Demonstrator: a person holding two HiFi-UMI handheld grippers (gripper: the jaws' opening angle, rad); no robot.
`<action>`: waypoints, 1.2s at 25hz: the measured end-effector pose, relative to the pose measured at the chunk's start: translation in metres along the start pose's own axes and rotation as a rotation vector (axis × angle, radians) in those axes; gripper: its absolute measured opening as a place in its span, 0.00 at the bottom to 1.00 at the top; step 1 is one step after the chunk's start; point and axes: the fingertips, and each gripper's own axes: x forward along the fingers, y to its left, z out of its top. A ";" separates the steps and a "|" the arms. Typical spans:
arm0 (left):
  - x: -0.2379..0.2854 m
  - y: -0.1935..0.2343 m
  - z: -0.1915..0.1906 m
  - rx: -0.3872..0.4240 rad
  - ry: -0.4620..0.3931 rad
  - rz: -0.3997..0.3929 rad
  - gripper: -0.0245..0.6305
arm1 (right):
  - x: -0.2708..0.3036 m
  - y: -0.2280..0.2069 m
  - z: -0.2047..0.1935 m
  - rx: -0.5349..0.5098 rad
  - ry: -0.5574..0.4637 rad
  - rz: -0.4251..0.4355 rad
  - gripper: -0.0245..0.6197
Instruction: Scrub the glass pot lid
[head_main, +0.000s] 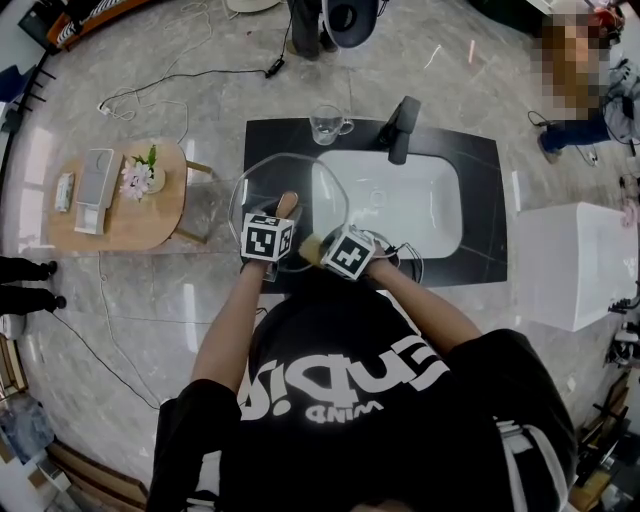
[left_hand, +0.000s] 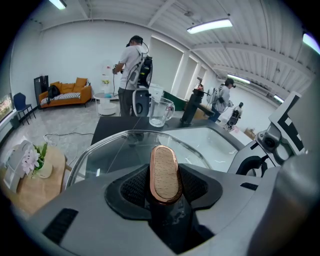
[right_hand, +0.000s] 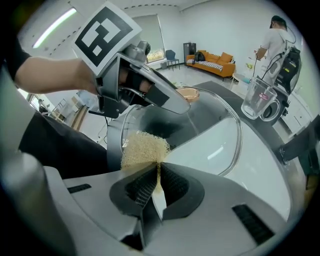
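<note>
Layout as found.
The lid (head_main: 270, 185) is located over the left rim of the sink (head_main: 455, 200); mug (head_main: 328, 124) and faucet (head_main: 402, 130) are placed behind, on the table (head_main: 480, 170).

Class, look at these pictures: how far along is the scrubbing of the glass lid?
Done: the left gripper clamps the glass lid by its wooden knob; the right gripper pinches a scrub pad. In hand: pad at the lid's near edge, contact unclear. Left: likely the scrubbing itself; no suds show.
</note>
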 end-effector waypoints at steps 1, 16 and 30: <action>0.000 0.000 0.000 0.000 0.000 0.000 0.32 | 0.000 0.000 0.000 0.001 0.001 -0.002 0.08; -0.001 0.000 0.000 -0.001 -0.007 0.003 0.32 | 0.002 0.005 0.003 0.009 -0.025 0.011 0.08; 0.000 0.000 0.000 -0.001 -0.006 0.002 0.32 | -0.001 0.020 -0.002 -0.101 0.014 0.044 0.08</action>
